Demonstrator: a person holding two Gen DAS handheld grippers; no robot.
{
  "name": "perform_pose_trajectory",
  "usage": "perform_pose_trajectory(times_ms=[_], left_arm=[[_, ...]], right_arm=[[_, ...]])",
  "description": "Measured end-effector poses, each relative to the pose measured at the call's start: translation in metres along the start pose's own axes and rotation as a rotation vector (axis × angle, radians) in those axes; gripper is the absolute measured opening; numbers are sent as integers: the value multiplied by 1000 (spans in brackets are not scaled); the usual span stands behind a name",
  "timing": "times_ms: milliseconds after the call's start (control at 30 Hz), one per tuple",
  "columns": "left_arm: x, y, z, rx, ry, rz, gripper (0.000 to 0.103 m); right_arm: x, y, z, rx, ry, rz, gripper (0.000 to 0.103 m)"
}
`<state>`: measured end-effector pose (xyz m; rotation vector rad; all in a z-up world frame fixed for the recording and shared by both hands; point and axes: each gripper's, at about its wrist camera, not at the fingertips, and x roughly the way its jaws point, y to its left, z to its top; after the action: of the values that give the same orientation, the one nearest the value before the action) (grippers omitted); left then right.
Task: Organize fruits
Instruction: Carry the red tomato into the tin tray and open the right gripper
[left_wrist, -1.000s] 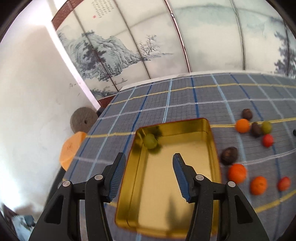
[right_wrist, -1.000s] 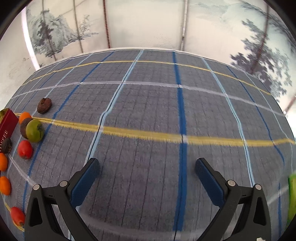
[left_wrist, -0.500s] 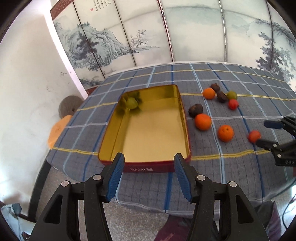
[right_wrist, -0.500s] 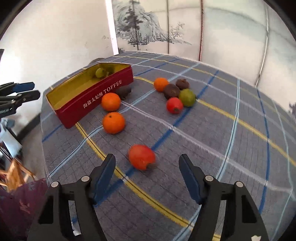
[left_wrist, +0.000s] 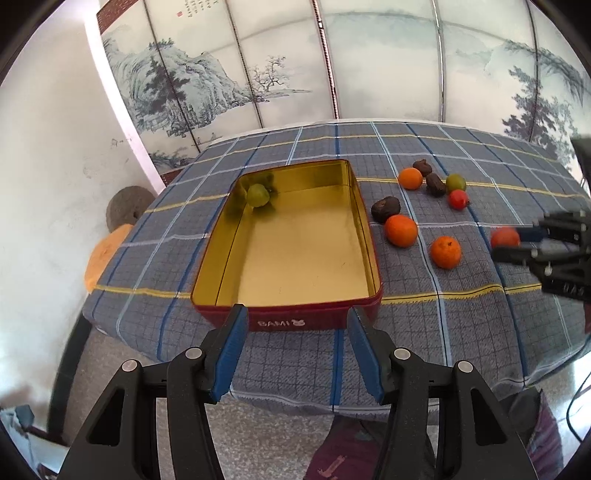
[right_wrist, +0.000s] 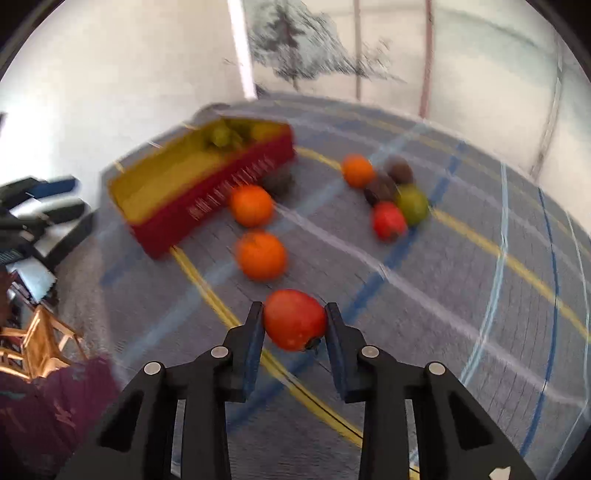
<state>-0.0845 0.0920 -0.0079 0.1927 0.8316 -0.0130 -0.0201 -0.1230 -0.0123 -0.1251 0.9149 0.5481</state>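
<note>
The red fruit (right_wrist: 294, 319) sat pinched between the pads of the right gripper (right_wrist: 294, 325), low over the checked cloth (right_wrist: 461, 277). The tin (right_wrist: 207, 184) lay up and to the left of it, past 2 oranges, holding 1 green fruit (left_wrist: 257, 195). The left gripper (left_wrist: 294, 354) (half-open, empty) hovered nearer, just before the tin's short wall.

Red fruit (right_wrist: 294, 319) clamped; oranges (right_wrist: 260, 255) loose beside gold-lined tin (left_wrist: 295, 254)
</note>
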Motion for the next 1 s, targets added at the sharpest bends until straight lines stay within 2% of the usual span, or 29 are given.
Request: perform_pose_trajectory(times_ms=[167, 233, 367, 433, 567, 733, 1000], left_arm=[[0, 19, -10, -64, 18, -41, 57], [-1, 28, -13, -96, 21, -54, 57], [-2, 41, -15, -110, 35, -13, 58], [-3, 49, -16, -133, 39, -24, 64], [-7, 59, -18, -146, 32, 6, 68], [-5, 63, -23, -144, 51, 33, 80], [-5, 61, -26, -144, 65, -22, 89]], right_arm=[[-3, 36, 52, -75, -59, 87, 30], [10, 51, 78, -105, -59, 112, 30], [41, 77, 116, -121, -36, 167, 30], [64, 88, 132, -119, -4, 176, 30], [105, 108, 152, -119, 62, 167, 30], [135, 119, 163, -112, 113, 147, 31], [160, 128, 182, -67, 125, 137, 32]])
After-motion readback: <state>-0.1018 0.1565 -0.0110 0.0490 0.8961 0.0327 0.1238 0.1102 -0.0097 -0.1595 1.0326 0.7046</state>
